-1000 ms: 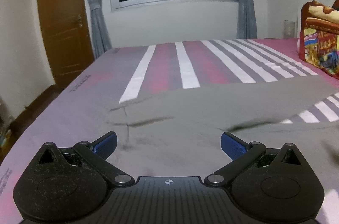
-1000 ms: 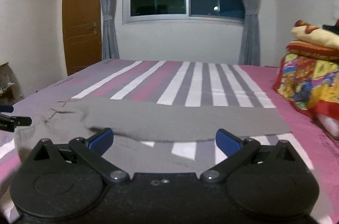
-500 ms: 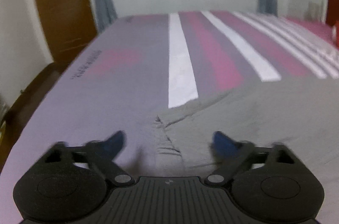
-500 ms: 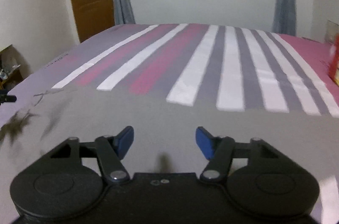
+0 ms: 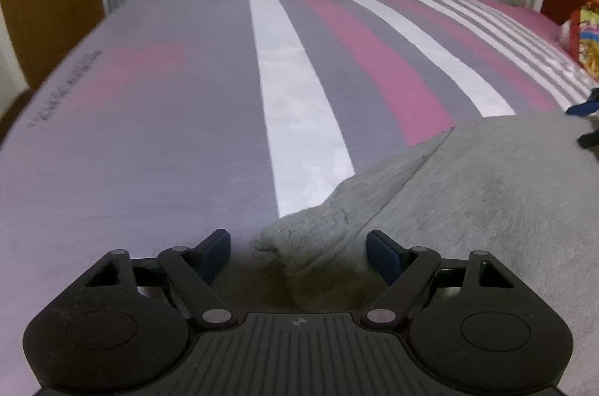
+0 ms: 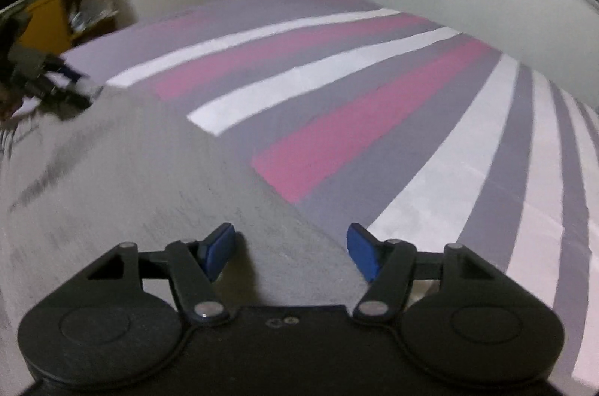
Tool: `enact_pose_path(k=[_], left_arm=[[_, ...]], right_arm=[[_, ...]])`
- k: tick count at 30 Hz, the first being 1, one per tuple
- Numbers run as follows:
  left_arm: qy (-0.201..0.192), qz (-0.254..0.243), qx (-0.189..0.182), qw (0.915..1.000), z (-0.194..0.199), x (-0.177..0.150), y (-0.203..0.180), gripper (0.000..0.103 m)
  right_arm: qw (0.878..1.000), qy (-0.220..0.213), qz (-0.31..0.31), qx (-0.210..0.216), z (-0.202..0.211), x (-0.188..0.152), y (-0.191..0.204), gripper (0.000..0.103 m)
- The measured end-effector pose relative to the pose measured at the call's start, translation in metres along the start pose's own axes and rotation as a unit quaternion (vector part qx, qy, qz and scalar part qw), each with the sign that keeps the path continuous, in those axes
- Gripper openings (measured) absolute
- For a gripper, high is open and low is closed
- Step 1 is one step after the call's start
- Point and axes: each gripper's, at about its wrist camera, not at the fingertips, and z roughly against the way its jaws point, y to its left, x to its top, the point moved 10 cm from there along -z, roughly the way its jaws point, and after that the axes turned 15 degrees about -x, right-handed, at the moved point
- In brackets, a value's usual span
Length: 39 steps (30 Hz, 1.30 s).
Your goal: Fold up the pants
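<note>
Both grippers now lower, close over grey pants; left gripper spread wide at corner, right gripper spread at edge, striped bedsheet beyond.

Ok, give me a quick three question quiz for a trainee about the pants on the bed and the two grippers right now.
1. True or false: the left hand-held gripper is shut on the pants.
2. Multiple choice: what lies between the fingers of the left hand-held gripper? A) a bunched corner of the pants B) a pillow C) bare bed only.
3. Fill in: the right hand-held gripper is open over the far ____ of the pants, where grey cloth meets the striped bed.

Key: 1 false, it is open. 2 A. 3 edge.
</note>
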Motion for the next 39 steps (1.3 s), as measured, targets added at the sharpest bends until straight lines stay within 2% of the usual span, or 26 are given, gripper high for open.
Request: enact_pose_path(k=[1, 2, 4, 5, 6, 8, 10, 13, 18, 21, 26, 29, 31, 33, 35, 36, 37, 38, 39], left_arm=[[0.001, 0.004, -0.008, 1.0, -0.003, 0.0, 0.0, 0.075], [0.003, 0.005, -0.02, 0.9998, -0.003, -0.001, -0.001, 0.062], [0.001, 0.007, -0.025, 0.9997, -0.005, 0.001, -0.004, 0.049], [0.001, 0.008, -0.031, 0.9995, -0.007, 0.001, -0.007, 0.034], [0.002, 0.007, -0.034, 0.9994, -0.007, 0.002, -0.011, 0.026], [0.0, 0.005, -0.021, 0.9998, -0.008, 0.005, -0.017, 0.022], [-0.011, -0.003, -0.008, 0.9999, 0.002, 0.007, -0.023, 0.021], [-0.059, -0.02, -0.007, 0.998, 0.039, 0.013, -0.036, 0.02], [-0.133, -0.047, -0.023, 0.9897, 0.125, 0.009, -0.074, 0.019], [-0.163, -0.046, -0.039, 0.9847, 0.174, -0.016, -0.098, 0.018], [-0.174, -0.021, -0.038, 0.9837, 0.214, -0.08, -0.126, 0.018], [-0.151, 0.008, -0.026, 0.9881, 0.207, -0.127, -0.133, 0.018], [-0.129, 0.037, -0.013, 0.9909, 0.197, -0.161, -0.135, 0.019], [-0.099, 0.058, 0.011, 0.9934, 0.186, -0.191, -0.137, 0.019], [-0.102, 0.083, 0.024, 0.991, 0.192, -0.211, -0.14, 0.019], [-0.112, 0.101, 0.025, 0.9882, 0.198, -0.219, -0.14, 0.019], [-0.118, 0.12, 0.026, 0.9853, 0.206, -0.227, -0.139, 0.021], [-0.129, 0.141, 0.027, 0.9813, 0.215, -0.234, -0.138, 0.03], [-0.144, 0.156, 0.029, 0.9768, 0.224, -0.238, -0.137, 0.045]], right_arm=[[1.0, 0.007, 0.004, 0.008, -0.007, 0.001, -0.004, 0.065], [1.0, 0.012, 0.009, 0.013, -0.012, 0.002, -0.006, 0.065], [0.999, 0.028, 0.01, 0.031, -0.017, 0.001, -0.008, 0.064], [0.999, 0.034, 0.01, 0.035, -0.019, 0.001, -0.009, 0.056], [0.998, 0.038, 0.011, 0.041, -0.021, 0.002, -0.008, 0.047], [0.998, 0.048, -0.001, 0.039, -0.018, 0.003, -0.008, 0.006], [0.999, 0.04, 0.014, 0.018, -0.01, 0.006, -0.001, 0.004], [1.0, 0.003, 0.021, -0.016, 0.02, 0.015, 0.005, 0.004], [0.995, -0.088, 0.042, -0.038, 0.127, 0.021, 0.025, 0.004], [0.99, -0.121, 0.058, -0.048, 0.193, 0.007, 0.04, 0.004], [0.985, -0.148, 0.076, -0.049, 0.263, -0.035, 0.082, 0.004], [0.989, -0.128, 0.054, -0.042, 0.273, -0.069, 0.103, 0.004], [0.994, -0.1, 0.023, -0.037, 0.259, -0.094, 0.122, 0.005], [0.997, -0.057, -0.015, -0.04, 0.238, -0.126, 0.135, 0.015], [0.998, -0.019, -0.049, -0.045, 0.225, -0.148, 0.14, 0.019], [0.996, -0.018, -0.078, -0.047, 0.227, -0.153, 0.138, 0.019], [0.993, -0.019, -0.111, -0.04, 0.235, -0.158, 0.136, 0.024], [0.988, -0.019, -0.152, -0.028, 0.242, -0.161, 0.131, 0.032], [0.981, -0.022, -0.19, -0.018, 0.25, -0.163, 0.124, 0.035]])
